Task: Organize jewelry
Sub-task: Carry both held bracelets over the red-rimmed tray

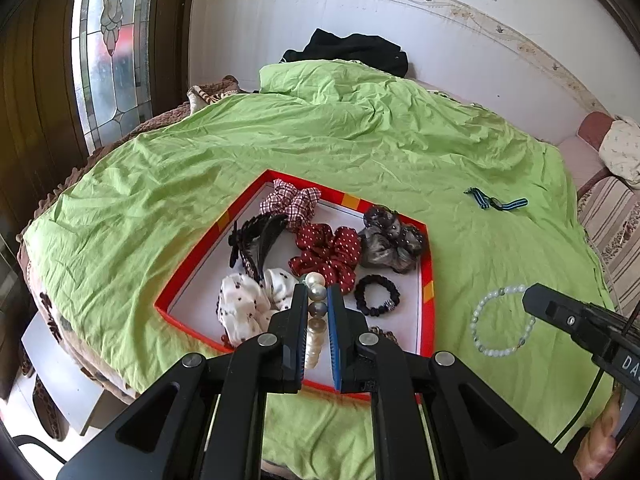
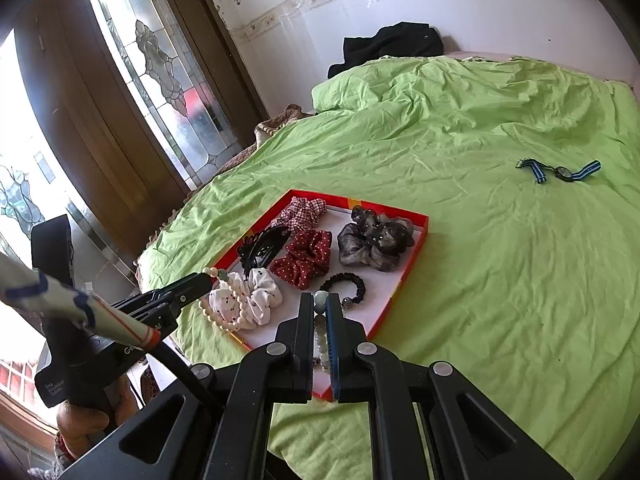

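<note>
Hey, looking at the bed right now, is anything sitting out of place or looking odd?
Yes. A blue-striped strap wristwatch lies alone on the green bedsheet, well apart from the red-rimmed tray where the scrunchies are gathered. It looks left out of the sorting. Nothing appears spilled or damaged.

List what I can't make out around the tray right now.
- Left wrist view: the left gripper hides part of the pearl string and the tray's near edge.
- Left wrist view: a leopard-print item sits mostly behind a finger and can't be identified.
- Right wrist view: the right gripper covers most of the green bead bracelet.
- Both views: the watch dial is too small to read.
</note>
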The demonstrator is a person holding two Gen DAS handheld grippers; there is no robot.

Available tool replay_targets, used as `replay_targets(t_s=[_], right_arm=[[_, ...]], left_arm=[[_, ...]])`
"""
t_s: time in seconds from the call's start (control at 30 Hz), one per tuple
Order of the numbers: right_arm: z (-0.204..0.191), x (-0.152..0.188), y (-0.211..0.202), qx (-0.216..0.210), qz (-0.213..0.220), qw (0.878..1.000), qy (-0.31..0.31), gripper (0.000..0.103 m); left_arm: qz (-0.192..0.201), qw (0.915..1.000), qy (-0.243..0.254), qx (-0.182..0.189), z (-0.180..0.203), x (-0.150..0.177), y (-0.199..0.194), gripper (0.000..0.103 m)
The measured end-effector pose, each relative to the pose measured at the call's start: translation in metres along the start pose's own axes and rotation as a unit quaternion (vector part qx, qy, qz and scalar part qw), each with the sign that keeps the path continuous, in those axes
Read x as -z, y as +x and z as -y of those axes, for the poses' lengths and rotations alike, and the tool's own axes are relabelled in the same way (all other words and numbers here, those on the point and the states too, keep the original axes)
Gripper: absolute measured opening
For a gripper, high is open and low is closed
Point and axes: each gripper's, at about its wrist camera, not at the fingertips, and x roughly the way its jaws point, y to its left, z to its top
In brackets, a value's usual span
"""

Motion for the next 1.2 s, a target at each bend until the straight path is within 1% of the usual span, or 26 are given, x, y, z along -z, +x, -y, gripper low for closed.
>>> replay_targets(t_s=[0.27, 0.57, 0.77, 1.2], right_arm=[[0.003, -0.009, 0.014, 0.002, 0.0, 1.0, 0.01, 0.006], [0.006, -0.013, 0.034, 0.01, -0.011, 1.0, 0.015, 0.006], [0.009, -0.016, 0.044, 0.011, -0.016, 1.0, 0.022, 0.006], [0.005, -0.017, 0.068, 0.003, -0.03, 0.999, 0.027, 0.006]], left_arm=[[0.012, 0.9999, -0.005, 0.003, 0.002, -0.02, 0.019, 0.009], [0.025, 0.9995, 0.011, 0.013, 0.01, -0.037, 0.04, 0.009], [0.022, 0.9995, 0.014, 0.016, 0.009, -0.037, 0.049, 0.009], [0.017, 0.9996, 0.013, 0.021, -0.002, -0.03, 0.053, 0.009]])
